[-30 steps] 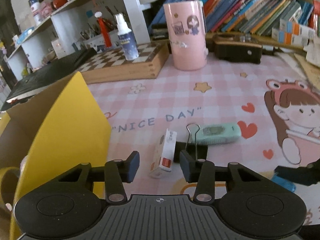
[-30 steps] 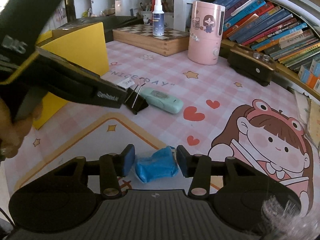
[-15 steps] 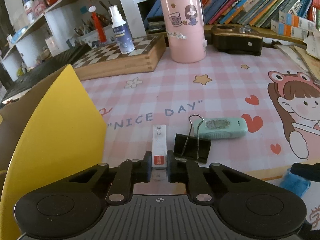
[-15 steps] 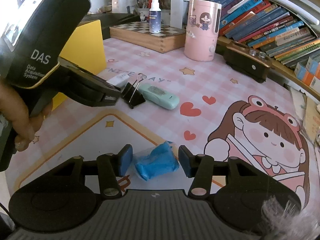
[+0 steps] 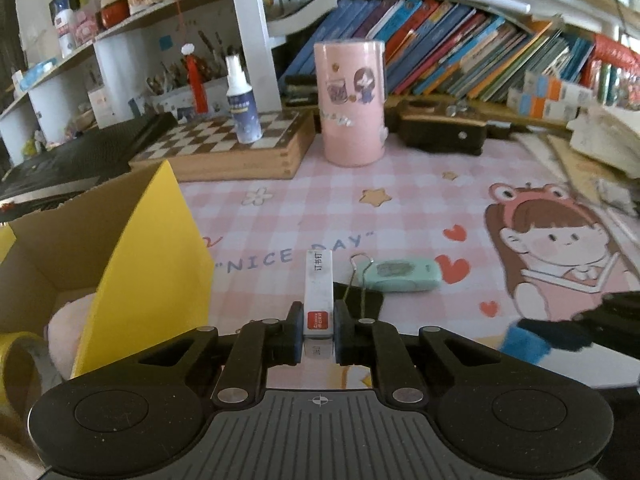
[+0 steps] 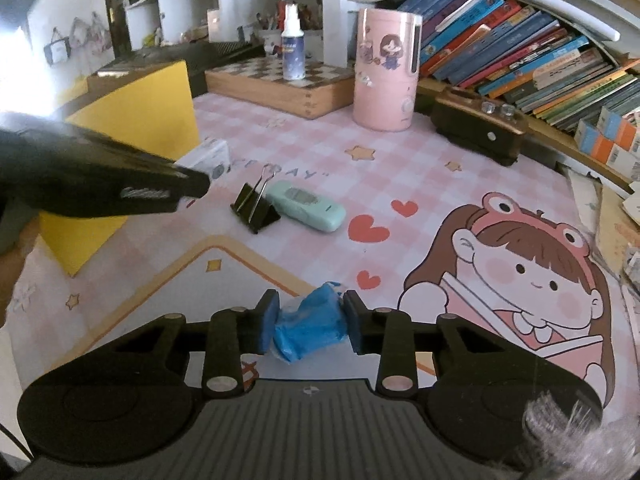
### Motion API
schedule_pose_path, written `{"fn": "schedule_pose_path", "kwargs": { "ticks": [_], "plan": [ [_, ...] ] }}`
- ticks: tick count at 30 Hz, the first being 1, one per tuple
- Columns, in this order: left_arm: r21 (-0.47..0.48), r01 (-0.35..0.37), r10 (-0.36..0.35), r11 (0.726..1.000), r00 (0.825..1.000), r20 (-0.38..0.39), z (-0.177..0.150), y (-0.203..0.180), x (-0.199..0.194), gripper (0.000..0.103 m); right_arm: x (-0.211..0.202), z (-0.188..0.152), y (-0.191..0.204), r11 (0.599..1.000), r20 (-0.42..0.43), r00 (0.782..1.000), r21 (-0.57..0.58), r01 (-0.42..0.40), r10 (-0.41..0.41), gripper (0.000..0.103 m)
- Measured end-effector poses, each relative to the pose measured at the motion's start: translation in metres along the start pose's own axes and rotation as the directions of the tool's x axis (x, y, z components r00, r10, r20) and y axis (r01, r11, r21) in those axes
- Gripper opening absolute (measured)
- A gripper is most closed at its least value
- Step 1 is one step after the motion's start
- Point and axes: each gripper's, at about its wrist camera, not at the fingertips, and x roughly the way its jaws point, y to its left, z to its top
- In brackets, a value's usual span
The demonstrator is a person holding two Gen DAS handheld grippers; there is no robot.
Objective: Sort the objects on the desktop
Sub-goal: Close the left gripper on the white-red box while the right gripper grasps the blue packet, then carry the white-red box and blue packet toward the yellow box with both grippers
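My left gripper (image 5: 318, 330) is shut on a small white staple box (image 5: 319, 292) with a red label and holds it above the pink mat. A black binder clip (image 5: 360, 298) and a mint green case (image 5: 400, 275) lie just beyond it; both also show in the right wrist view, the clip (image 6: 256, 208) left of the case (image 6: 306, 205). My right gripper (image 6: 310, 326) is shut on a crumpled blue packet (image 6: 306, 330) near the mat's front. The left gripper body (image 6: 100, 186) shows at the left of the right wrist view.
A yellow cardboard box (image 5: 132, 256), open at the top, stands at the left with a tape roll (image 5: 20, 364) and a pink soft thing inside. A pink canister (image 5: 350, 102), a wooden chessboard (image 5: 228, 148) with a spray bottle, a dark wooden box (image 5: 442, 132) and books line the back.
My left gripper closed on the staple box and lifted it off the mat. My right gripper closed from open onto the blue packet.
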Motion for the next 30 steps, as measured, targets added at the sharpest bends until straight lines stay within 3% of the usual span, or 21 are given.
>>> {"fn": "schedule_pose_path", "kwargs": {
  "ticks": [14,30],
  "plan": [
    [-0.044,0.076,-0.074,0.996,0.996,0.040,-0.015,0.003,-0.042,0.013,-0.029,0.006,0.006,0.997,0.012,1.000,0.070,0.017,-0.018,0.030],
    [-0.069,0.115,-0.110,0.991,0.992,0.065,-0.058,0.022,-0.090,0.013,-0.065,-0.009,0.056,0.999,0.011,1.000,0.049,0.009,-0.009,0.030]
  ]
}}
